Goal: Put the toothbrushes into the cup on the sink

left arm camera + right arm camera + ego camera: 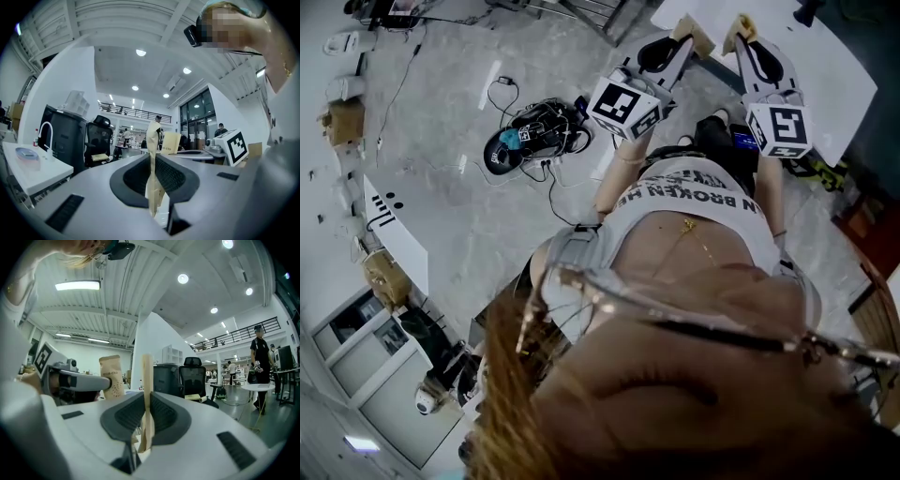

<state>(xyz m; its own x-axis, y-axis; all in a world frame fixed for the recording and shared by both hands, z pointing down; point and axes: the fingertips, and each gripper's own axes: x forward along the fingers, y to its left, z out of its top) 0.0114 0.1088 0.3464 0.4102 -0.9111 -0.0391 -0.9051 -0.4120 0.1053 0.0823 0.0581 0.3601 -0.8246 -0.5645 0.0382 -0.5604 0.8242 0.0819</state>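
Observation:
My left gripper (153,161) is shut on a thin tan paper toothbrush packet (152,140) that stands upright between its pads. My right gripper (146,401) is shut on a second tan packet (146,376), also upright. In the head view both grippers are held level in front of the person's chest, left gripper (682,36) beside right gripper (739,36), each with tan paper at its tip. A white sink counter (42,171) with a curved white faucet (44,133) stands at the far left of the left gripper view. A low round bluish container (26,153) sits on it.
A white table (834,56) lies just ahead of the grippers. Cables and a dark bag (534,131) are on the floor at the left. A black office chair (193,376) and black cabinets stand ahead. A person (259,366) stands at the far right by a small round table.

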